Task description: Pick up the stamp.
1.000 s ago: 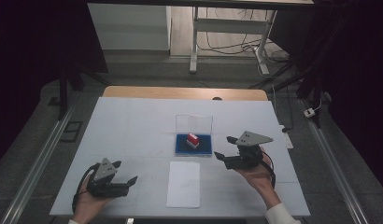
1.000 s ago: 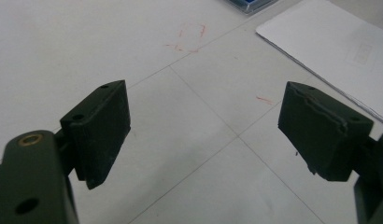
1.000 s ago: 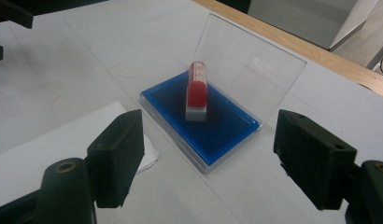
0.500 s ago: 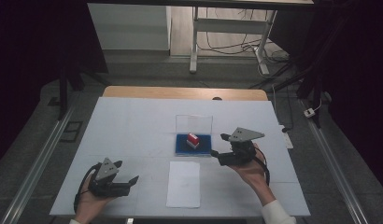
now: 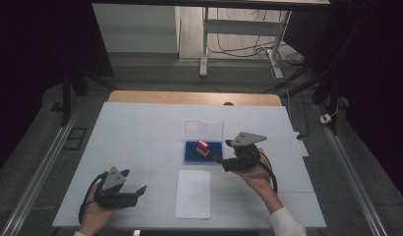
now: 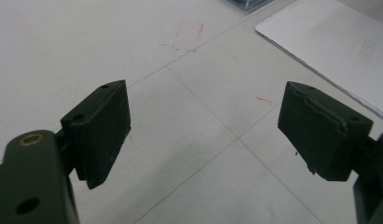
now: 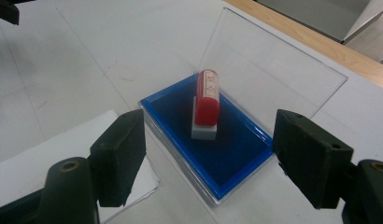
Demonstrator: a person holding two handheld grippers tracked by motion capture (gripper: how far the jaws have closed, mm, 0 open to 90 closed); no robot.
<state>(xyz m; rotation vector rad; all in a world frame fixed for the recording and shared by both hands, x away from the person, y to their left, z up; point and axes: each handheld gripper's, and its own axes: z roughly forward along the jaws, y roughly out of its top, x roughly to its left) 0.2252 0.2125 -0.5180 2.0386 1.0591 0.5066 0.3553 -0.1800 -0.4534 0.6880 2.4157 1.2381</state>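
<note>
The red stamp (image 7: pixel 207 98) carries red characters on its white top label, too small to read, and it stands upright on its white base in the blue ink pad (image 7: pixel 236 158) at the centre of the right gripper view, the pad's clear lid (image 7: pixel 273 70) open behind it toward the upper right. In the high view the right gripper (image 5: pixel 220 161) sits just right of centre, held level in the right hand (image 5: pixel 258 172) with its jaws wide and empty, pointing left at the pad, the stamp just ahead of them and untouched. The left gripper (image 5: pixel 140 189) rests low at the lower left of that view in the left hand (image 5: pixel 99 211), its jaws wide over bare table (image 6: pixel 189 140), with the white paper sheet (image 5: pixel 193 193) between the two grippers
</note>
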